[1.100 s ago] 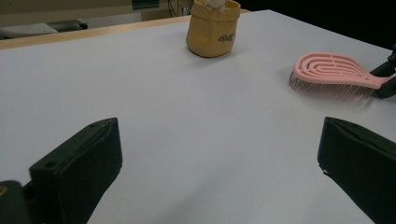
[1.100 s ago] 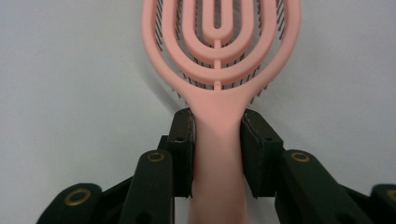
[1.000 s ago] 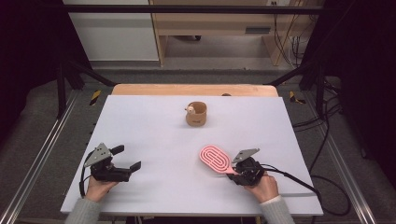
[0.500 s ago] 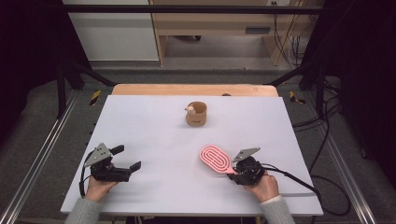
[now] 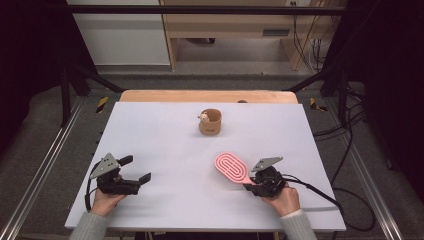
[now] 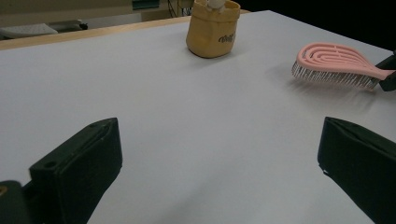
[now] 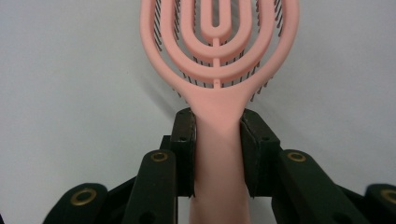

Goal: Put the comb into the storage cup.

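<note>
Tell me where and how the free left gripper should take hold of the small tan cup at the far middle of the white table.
Grip the small tan cup across its side wall near mid-height, coming in level from the near side with the open left gripper. It stands upright and alone, and something small sits at its rim, so a top-down pinch looks less sure. The pink vented hairbrush stays clear, its handle clamped in the right gripper.

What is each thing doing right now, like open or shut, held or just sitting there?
Left gripper: open, empty, low over the table.
Right gripper: shut on the brush handle.
Pink hairbrush: held, bristles down.
Tan cup: upright on the white table, untouched, something small peeking out.
</note>
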{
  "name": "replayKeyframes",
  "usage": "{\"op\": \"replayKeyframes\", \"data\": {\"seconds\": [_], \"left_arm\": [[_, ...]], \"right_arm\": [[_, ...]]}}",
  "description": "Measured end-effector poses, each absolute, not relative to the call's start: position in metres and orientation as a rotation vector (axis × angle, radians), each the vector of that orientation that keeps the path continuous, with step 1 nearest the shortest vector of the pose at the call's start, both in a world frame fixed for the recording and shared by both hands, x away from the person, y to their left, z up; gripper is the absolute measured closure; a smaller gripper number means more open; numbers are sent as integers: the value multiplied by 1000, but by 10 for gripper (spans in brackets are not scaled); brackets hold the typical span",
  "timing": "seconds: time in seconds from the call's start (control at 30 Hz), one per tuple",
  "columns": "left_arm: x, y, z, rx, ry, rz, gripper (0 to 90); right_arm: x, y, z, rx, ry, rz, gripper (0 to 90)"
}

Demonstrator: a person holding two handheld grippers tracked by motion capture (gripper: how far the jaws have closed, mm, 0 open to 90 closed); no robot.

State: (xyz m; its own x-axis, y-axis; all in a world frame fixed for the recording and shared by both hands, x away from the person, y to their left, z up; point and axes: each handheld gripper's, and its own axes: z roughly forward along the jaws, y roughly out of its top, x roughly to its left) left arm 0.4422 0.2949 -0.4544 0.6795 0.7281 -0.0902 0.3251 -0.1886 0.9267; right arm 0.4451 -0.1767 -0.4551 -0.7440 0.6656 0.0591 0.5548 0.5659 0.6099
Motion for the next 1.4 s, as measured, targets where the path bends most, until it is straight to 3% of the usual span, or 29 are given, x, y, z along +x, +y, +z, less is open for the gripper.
{"op": "replayKeyframes", "data": {"seconds": [1.4], "left_arm": [[443,287,-451,1785,843,442,0]], "right_arm": [[446,-186,-437,1016,2452,1154,700]]}}
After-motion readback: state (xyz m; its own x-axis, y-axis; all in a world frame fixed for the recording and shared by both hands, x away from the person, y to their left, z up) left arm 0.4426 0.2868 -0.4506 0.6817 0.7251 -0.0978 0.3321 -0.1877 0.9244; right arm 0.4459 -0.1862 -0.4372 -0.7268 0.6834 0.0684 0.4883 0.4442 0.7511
